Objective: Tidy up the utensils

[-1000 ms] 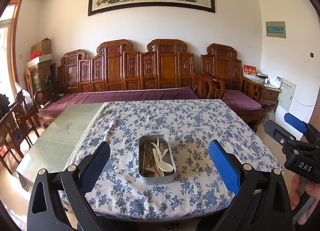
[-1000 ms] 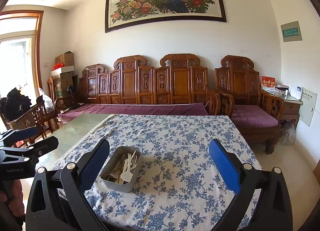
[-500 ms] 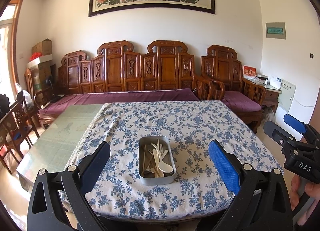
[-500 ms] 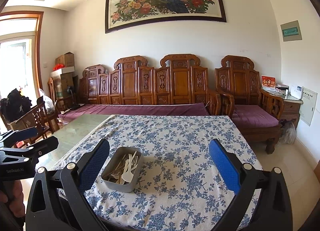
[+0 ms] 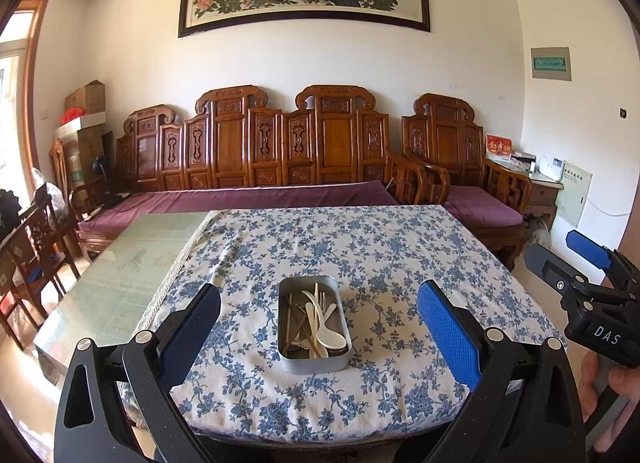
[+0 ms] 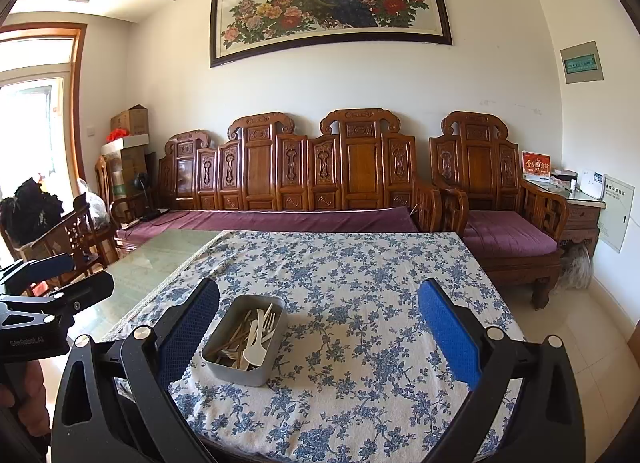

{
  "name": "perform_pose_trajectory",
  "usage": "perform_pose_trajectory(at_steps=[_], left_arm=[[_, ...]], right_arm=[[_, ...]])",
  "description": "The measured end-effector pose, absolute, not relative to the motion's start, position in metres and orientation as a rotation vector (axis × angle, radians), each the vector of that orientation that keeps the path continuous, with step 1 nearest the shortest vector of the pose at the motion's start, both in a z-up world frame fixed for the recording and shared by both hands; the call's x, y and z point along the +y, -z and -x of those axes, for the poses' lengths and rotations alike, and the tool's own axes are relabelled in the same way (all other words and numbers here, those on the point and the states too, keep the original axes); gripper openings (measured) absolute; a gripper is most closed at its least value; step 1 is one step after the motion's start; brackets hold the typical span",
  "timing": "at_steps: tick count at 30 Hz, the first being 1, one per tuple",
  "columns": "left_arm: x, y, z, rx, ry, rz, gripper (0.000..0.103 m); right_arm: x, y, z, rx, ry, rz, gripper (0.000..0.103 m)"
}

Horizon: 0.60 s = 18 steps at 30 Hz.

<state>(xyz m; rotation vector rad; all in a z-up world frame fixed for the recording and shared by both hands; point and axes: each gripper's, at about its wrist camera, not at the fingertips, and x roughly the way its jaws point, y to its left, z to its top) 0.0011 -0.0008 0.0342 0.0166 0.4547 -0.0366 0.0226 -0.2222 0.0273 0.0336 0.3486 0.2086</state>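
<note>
Barely anything has shifted: my left gripper and right gripper keep hovering, fingers spread and empty. The utensils sit jumbled in the metal tin on the tabletop, awaiting sorting.

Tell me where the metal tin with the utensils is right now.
The metal tin sits on the floral tablecloth near the table's front edge, centred ahead of the left claw and left of centre in the right wrist view.
</note>
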Motion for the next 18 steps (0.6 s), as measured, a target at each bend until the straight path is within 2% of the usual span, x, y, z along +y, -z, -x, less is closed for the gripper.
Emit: perform_pose_trajectory(at_steps=[18], left_arm=[[-0.0008, -0.0333, -0.0017, 0.456, 0.031, -0.013, 0.095]], right_arm=[[-0.2218, -0.0290, -0.0219, 0.348, -0.209, -0.034, 0.100]])
